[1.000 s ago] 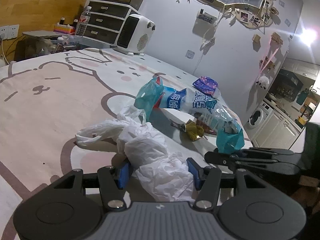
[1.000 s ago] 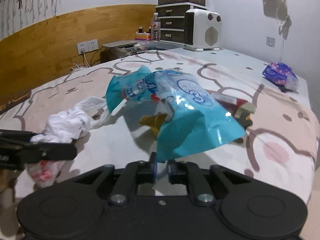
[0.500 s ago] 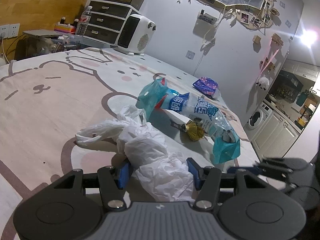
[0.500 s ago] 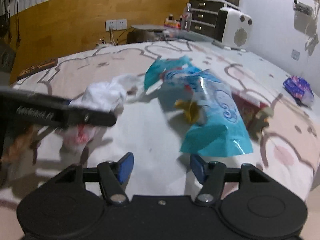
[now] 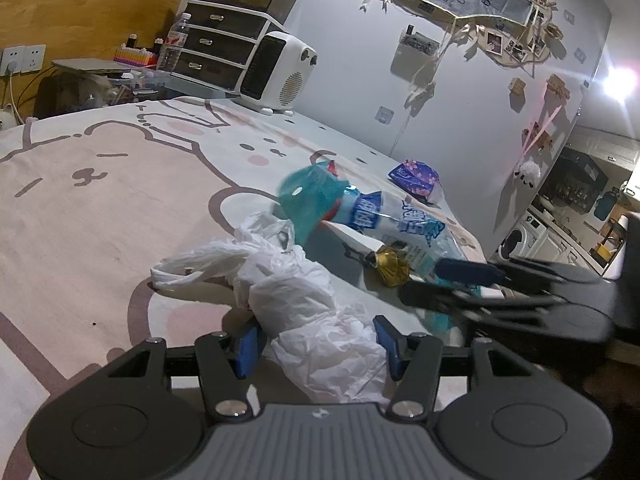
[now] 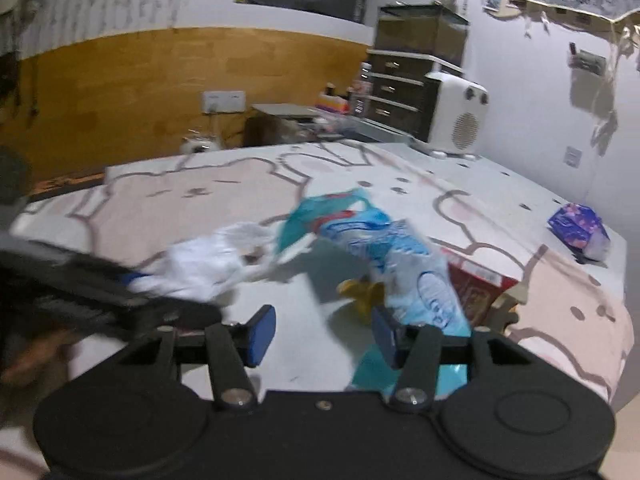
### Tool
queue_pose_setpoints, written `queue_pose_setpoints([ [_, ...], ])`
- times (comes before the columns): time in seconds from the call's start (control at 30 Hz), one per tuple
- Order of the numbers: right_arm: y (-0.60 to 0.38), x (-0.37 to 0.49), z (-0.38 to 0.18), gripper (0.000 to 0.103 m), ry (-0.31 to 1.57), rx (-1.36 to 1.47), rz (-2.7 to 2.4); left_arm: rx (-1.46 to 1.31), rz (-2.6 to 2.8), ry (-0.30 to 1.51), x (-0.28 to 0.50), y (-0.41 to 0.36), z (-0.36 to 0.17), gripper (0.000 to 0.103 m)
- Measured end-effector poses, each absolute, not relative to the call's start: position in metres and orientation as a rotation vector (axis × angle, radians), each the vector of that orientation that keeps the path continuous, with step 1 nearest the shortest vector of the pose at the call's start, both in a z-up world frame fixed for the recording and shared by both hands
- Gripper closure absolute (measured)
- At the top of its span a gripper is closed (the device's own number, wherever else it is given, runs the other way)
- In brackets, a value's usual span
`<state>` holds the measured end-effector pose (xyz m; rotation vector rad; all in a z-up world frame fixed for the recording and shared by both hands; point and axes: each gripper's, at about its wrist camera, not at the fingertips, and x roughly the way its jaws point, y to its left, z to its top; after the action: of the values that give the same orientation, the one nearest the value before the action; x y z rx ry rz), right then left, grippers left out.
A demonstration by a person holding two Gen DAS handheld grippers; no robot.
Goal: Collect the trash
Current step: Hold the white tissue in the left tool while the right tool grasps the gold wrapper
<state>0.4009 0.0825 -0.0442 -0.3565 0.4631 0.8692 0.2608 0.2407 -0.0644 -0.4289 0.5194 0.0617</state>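
Note:
A crumpled white plastic bag (image 5: pixel 296 300) lies on the bear-print table cover (image 5: pixel 100 200). My left gripper (image 5: pixel 318 344) is open, its blue pads on either side of the bag's near end. A blue plastic wrapper (image 5: pixel 384 220) lies behind it, next to a gold foil ball (image 5: pixel 390 266). My right gripper (image 6: pixel 322 332) is open and empty, low over the table, with the blue wrapper (image 6: pixel 400 252) by its right pad and the gold foil (image 6: pixel 362 292) just ahead. The white bag (image 6: pixel 212 260) shows at its left.
A purple floral packet (image 5: pixel 416 176) lies near the far table edge, also in the right wrist view (image 6: pixel 580 230). A red box (image 6: pixel 476 284) lies under the blue wrapper. A white heater (image 5: pixel 276 76) and dark drawers (image 5: pixel 216 44) stand at the back.
My right gripper let go of the blue wrapper, opened, and moved back in beside it. The wrapper shifted on the table. My left gripper stayed open around the white bag.

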Motion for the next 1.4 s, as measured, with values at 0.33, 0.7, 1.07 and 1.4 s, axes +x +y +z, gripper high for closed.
queue_pose_setpoints([
  [0.33, 0.118, 0.438, -0.070, 0.046, 0.424, -0.499, 0.798, -0.428, 0.056, 0.523, 0.262, 0.240, -0.065, 0.045],
  [0.7, 0.111, 0.420, -0.069, 0.070, 0.408, -0.491, 0.786, -0.417, 0.045, 0.504, 0.259, 0.239, -0.064, 0.048],
  [1.07, 0.066, 0.371, -0.047, 0.090, 0.422, -0.333, 0.785, -0.382, 0.068, 0.477, 0.244, 0.226, -0.055, 0.051],
  [1.4, 0.024, 0.327, -0.041, 0.090, 0.439, -0.236, 0.777, -0.362, 0.068, 0.464, 0.209, 0.195, -0.040, 0.051],
])
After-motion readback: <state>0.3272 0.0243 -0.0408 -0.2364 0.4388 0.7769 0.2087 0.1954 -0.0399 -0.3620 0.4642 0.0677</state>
